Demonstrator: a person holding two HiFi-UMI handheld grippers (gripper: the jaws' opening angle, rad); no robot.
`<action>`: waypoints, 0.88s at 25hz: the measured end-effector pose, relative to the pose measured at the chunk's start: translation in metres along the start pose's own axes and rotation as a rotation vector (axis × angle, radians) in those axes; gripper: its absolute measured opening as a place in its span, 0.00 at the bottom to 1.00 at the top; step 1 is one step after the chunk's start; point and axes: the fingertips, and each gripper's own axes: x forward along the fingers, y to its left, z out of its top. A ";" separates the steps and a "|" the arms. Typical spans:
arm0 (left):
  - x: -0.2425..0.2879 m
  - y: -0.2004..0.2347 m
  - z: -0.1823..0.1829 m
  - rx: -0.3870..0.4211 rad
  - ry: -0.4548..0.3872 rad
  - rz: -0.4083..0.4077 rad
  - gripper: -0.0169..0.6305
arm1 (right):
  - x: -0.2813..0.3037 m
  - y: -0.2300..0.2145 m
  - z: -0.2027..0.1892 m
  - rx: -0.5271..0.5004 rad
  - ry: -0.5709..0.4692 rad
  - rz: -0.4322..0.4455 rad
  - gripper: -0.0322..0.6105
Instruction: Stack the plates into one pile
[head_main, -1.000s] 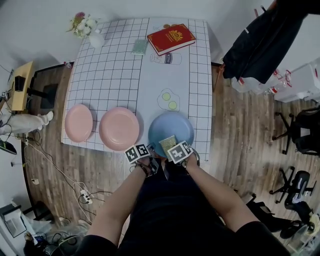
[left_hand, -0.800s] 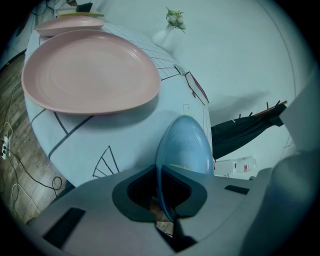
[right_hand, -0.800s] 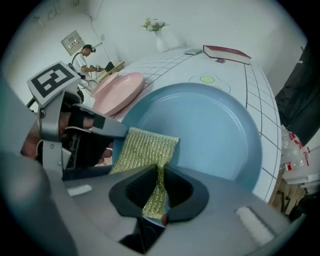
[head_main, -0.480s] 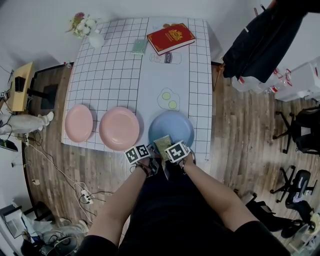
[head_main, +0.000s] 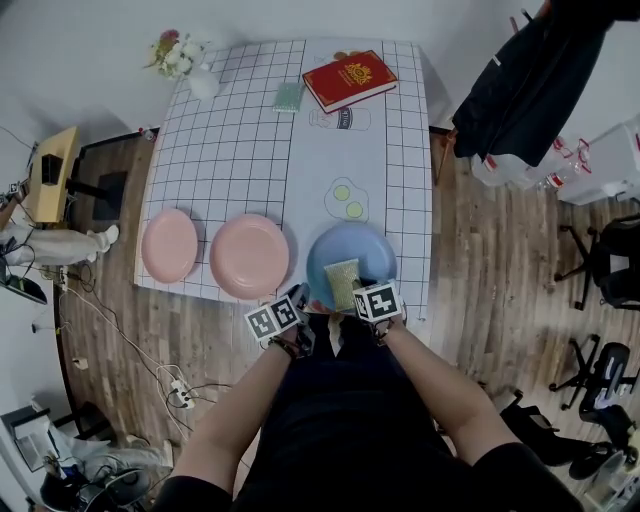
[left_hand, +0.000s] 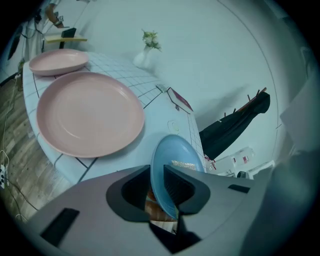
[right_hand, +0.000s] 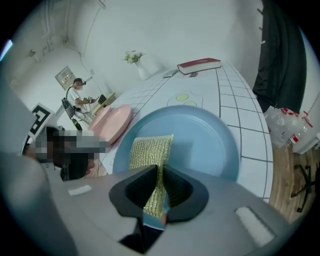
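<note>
A blue plate (head_main: 365, 250) lies at the table's near edge with a yellow-green sponge (head_main: 343, 283) on it. Two pink plates (head_main: 250, 256) (head_main: 169, 245) lie side by side to its left. My left gripper (head_main: 300, 299) is at the blue plate's near-left rim. In the left gripper view the blue plate (left_hand: 180, 152) stands steeply tilted. Its rim fills the gap between the jaws of my left gripper (left_hand: 157, 172), which have just been opening. My right gripper (right_hand: 159, 175) is shut on the sponge (right_hand: 150, 150), with the plate's rim right beneath.
At the table's far end lie a red book (head_main: 349, 79), a flower vase (head_main: 195, 70) and a small green item (head_main: 289, 96). A dark jacket (head_main: 530, 90) hangs at the right. Wooden floor with cables lies below the near table edge (head_main: 200, 292).
Both grippers have shifted a little at the blue plate's near rim, and the left marker cube looks slightly nearer the camera. The sponge shows further over the plate. The pink plates have not moved.
</note>
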 end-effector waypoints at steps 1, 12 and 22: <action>-0.009 -0.001 0.004 0.010 -0.023 -0.007 0.14 | -0.005 -0.002 0.003 0.017 -0.020 -0.005 0.13; -0.096 -0.005 0.052 0.260 -0.231 -0.022 0.02 | -0.057 0.004 0.031 0.061 -0.244 -0.065 0.13; -0.184 -0.010 0.066 0.546 -0.325 -0.124 0.02 | -0.132 0.064 0.021 0.059 -0.459 -0.199 0.13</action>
